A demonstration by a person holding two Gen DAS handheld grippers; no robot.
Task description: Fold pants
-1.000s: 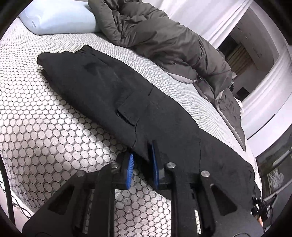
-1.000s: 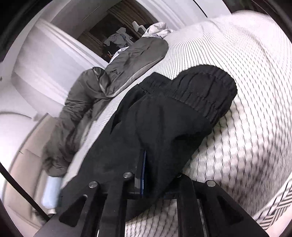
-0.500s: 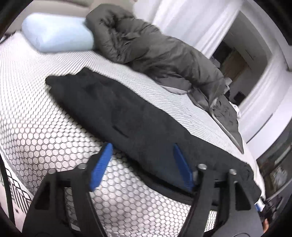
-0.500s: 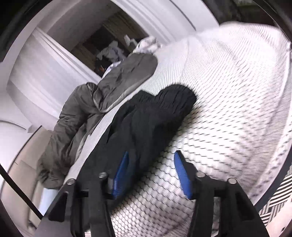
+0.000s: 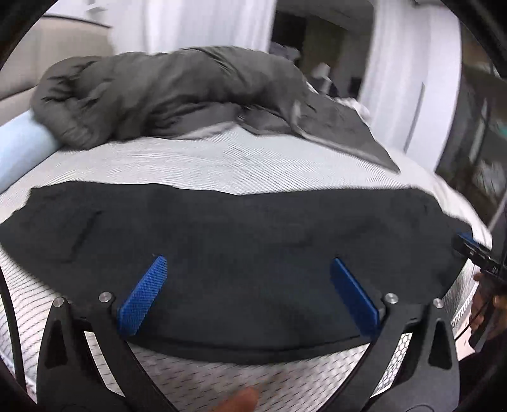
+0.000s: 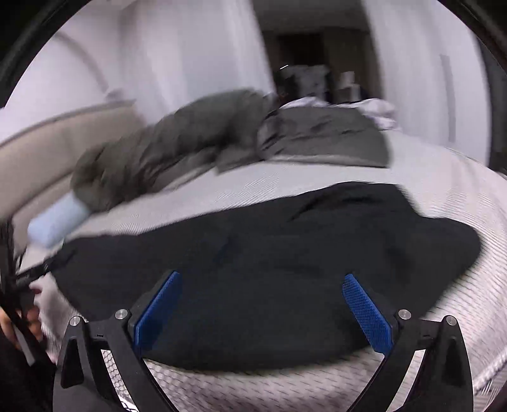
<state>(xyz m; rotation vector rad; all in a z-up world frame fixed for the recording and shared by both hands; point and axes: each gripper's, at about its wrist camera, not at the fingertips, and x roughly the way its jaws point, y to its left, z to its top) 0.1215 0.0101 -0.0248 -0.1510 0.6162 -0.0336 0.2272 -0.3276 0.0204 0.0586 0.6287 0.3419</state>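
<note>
- Black fabric pants (image 5: pixel 253 228) lie as one long folded strip across the white honeycomb-patterned bed (image 5: pixel 221 158).
- My left tool (image 5: pixel 247 291) and right tool (image 6: pixel 263 304): jaws opening, gripping nothing.
- Crosswise folds appear left to do.

A bed with a white honeycomb-patterned mattress (image 5: pixel 240 161) lies ahead; a rumpled grey duvet (image 5: pixel 164 95) and pale blue pillow (image 5: pixel 19 149) lie beyond, before white curtains (image 5: pixel 202 22).

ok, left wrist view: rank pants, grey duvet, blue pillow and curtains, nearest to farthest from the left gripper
1. Pants, just ahead of the left gripper, lying across the bed.
2. Blue pillow, far left.
3. Grey duvet, behind; close to the pillow, hard to split.
4. Curtains, back wall.
</note>
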